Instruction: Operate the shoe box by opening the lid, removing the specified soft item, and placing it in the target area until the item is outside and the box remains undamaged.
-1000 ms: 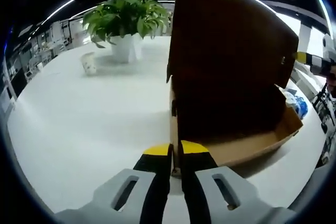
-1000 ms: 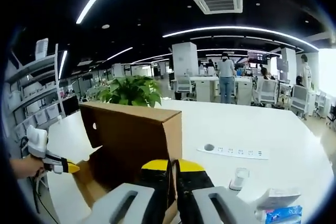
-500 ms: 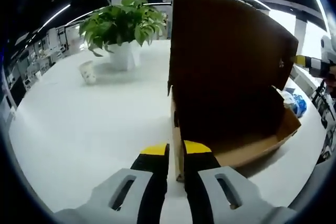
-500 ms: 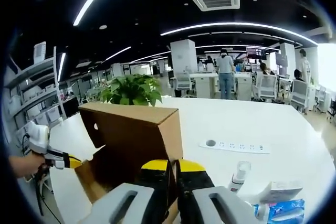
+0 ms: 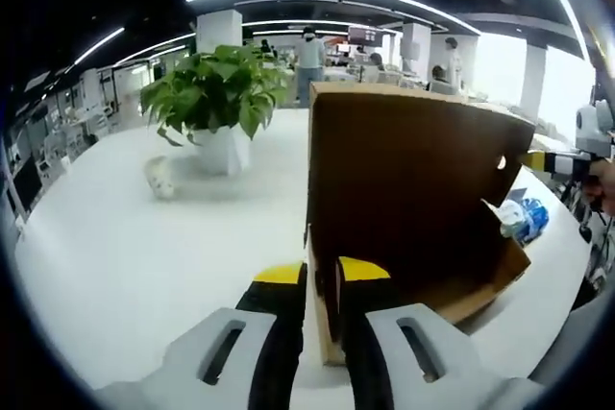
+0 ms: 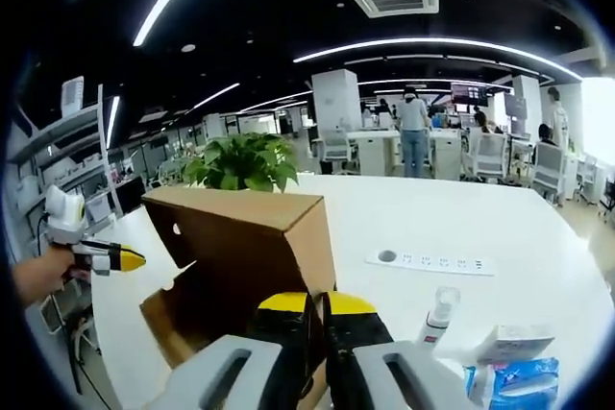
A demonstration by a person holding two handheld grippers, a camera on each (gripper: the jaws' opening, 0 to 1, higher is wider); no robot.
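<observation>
The brown shoe box (image 5: 423, 290) stands on the white table (image 5: 144, 266) with its lid (image 5: 413, 180) raised upright. Its inside is dark and I cannot make out any item in it. My left gripper (image 5: 322, 271) has a narrow gap between its jaws, and the box's near corner edge shows through that gap. In the right gripper view the left gripper (image 6: 130, 258) hangs left of the box (image 6: 173, 328), apart from it. My right gripper (image 6: 320, 302) is shut at the lid's (image 6: 250, 237) near edge; its yellow tip (image 5: 543, 160) meets the lid's right edge.
A potted plant (image 5: 216, 103) and a small white cup (image 5: 159, 180) stand beyond the box. A power strip (image 6: 428, 261), a small bottle (image 6: 442, 309), a white carton (image 6: 514, 343) and a blue packet (image 6: 509, 376) lie to the right. People stand at far desks.
The left gripper has drawn back and up from the box's corner, and its jaws have parted a little. The lid stands more upright. The right gripper keeps its place at the lid.
</observation>
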